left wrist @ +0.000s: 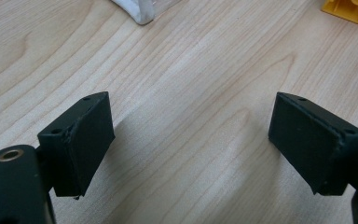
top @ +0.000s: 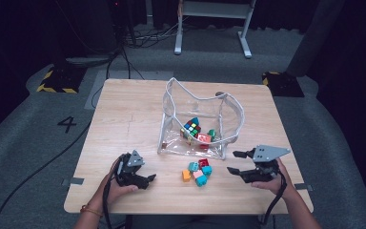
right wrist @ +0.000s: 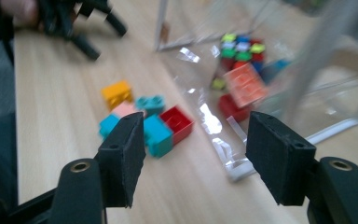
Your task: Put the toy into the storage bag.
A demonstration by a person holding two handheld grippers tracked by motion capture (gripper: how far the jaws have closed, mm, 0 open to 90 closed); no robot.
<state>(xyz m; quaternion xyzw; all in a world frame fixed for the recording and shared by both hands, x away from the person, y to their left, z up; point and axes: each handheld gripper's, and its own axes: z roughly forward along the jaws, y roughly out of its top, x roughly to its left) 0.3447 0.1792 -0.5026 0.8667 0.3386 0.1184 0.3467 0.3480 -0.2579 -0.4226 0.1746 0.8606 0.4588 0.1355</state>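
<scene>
A clear plastic bag (top: 172, 119) with white trim stands open at the middle of the wooden table (top: 124, 124). Inside it lie a multicoloured cube (top: 192, 127), an orange-red brick (top: 204, 139) and other small bricks. Several loose bricks (top: 197, 172), teal, red, orange and pink, lie in a cluster just in front of the bag. My left gripper (top: 148, 180) rests low over bare wood left of the cluster, open (left wrist: 191, 135). My right gripper (top: 232, 161) is open to the right of the cluster, and its jaws (right wrist: 196, 154) point at a teal brick (right wrist: 158, 135) and a red brick (right wrist: 177, 122).
In the left gripper view, the bag's corner (left wrist: 137, 11) is at the top and an orange brick (left wrist: 349, 9) at the top right. Cables (top: 124, 57), striped floor plates (top: 57, 81) and white frame legs (top: 245, 38) lie beyond the table's far edge.
</scene>
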